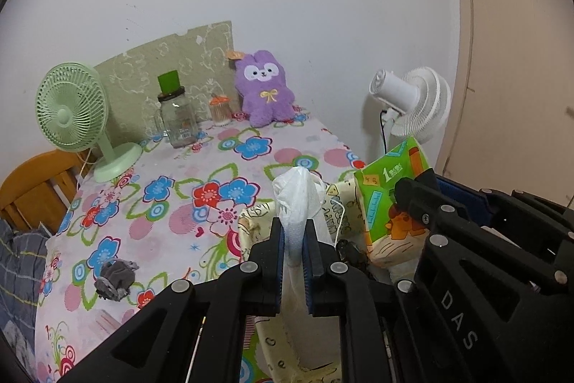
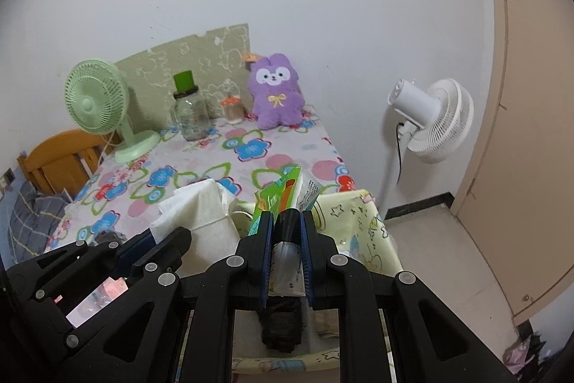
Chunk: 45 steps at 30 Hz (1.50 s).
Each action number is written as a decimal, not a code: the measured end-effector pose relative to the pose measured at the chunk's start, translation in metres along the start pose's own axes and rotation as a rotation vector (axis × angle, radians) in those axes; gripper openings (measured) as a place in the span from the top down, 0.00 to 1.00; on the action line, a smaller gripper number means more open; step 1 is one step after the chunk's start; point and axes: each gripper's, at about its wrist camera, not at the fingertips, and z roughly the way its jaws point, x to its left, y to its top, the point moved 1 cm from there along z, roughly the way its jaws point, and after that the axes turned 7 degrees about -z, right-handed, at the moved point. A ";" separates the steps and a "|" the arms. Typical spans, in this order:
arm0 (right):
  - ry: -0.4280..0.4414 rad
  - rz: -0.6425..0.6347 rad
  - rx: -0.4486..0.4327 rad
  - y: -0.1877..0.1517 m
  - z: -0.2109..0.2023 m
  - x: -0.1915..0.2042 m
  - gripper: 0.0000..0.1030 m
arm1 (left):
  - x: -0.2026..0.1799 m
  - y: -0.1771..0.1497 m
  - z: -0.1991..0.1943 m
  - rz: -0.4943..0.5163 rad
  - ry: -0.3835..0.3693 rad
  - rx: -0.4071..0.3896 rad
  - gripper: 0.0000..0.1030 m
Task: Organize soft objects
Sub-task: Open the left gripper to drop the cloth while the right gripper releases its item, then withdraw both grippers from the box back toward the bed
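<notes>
My left gripper is shut on a white tissue bundle, which sticks up between the blue pads. It hangs over a yellow cartoon-print fabric basket at the table's near corner. Right beside it, my right gripper is shut on a green tissue pack held edge-on above the same basket. In the left wrist view the pack shows its green printed face. A grey sock lies on the floral tablecloth. A purple plush rabbit sits against the back wall.
At the back of the table stand a green desk fan, a glass jar with a green lid and a small orange-capped jar. A white standing fan is beside the table, a wooden chair at left, a door at right.
</notes>
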 end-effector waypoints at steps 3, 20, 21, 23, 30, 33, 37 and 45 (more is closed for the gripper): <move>-0.005 0.009 0.018 -0.002 0.007 -0.004 0.83 | -0.002 -0.001 0.008 0.008 0.002 0.018 0.91; 0.019 0.026 0.078 -0.005 0.042 -0.005 0.83 | -0.002 -0.003 0.029 0.029 0.010 0.088 0.39; 0.022 0.026 0.082 -0.005 0.044 -0.005 0.80 | -0.002 -0.003 0.029 0.031 0.012 0.090 0.37; 0.023 0.021 0.092 -0.005 0.047 -0.003 0.77 | -0.001 -0.003 0.030 0.032 0.013 0.093 0.37; 0.018 0.023 0.072 -0.004 0.041 0.000 0.39 | 0.001 -0.002 0.026 0.025 -0.003 0.084 0.30; 0.011 0.020 0.065 -0.004 0.036 0.002 0.34 | 0.002 -0.003 0.023 0.024 -0.010 0.081 0.30; 0.010 0.020 0.057 -0.003 0.029 0.004 0.28 | 0.003 -0.003 0.016 0.024 -0.008 0.069 0.24; -0.020 0.003 0.011 -0.001 0.007 0.013 0.15 | 0.009 -0.003 -0.003 0.026 -0.011 0.034 0.13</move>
